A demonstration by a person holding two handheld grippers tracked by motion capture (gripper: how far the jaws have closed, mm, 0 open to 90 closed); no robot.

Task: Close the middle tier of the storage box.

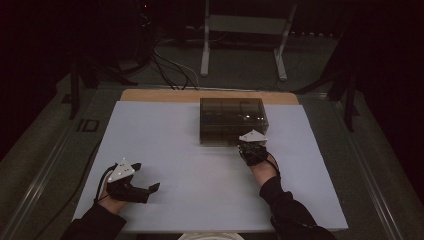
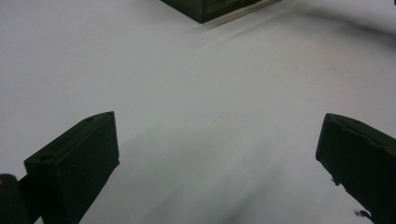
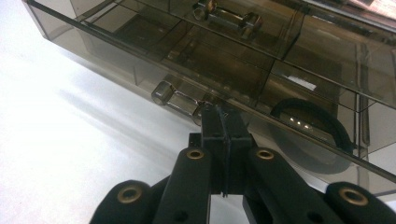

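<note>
left gripper [image 1: 150, 190] rests on the white board [image 1: 165, 150] near its front left, jaws wide apart, holding nothing | right gripper [image 3: 223, 122] jaws pressed together at the lower drawer handle [image 3: 177, 99] | smoked plastic drawer box [image 1: 232, 120] sits at the board's far middle

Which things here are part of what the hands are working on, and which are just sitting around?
In use:
- smoky drawer box
- lower drawer handle
- right gripper, fingers together at that handle

Just there:
- left gripper, open over bare white table
- cables and white stand on the floor behind
</note>
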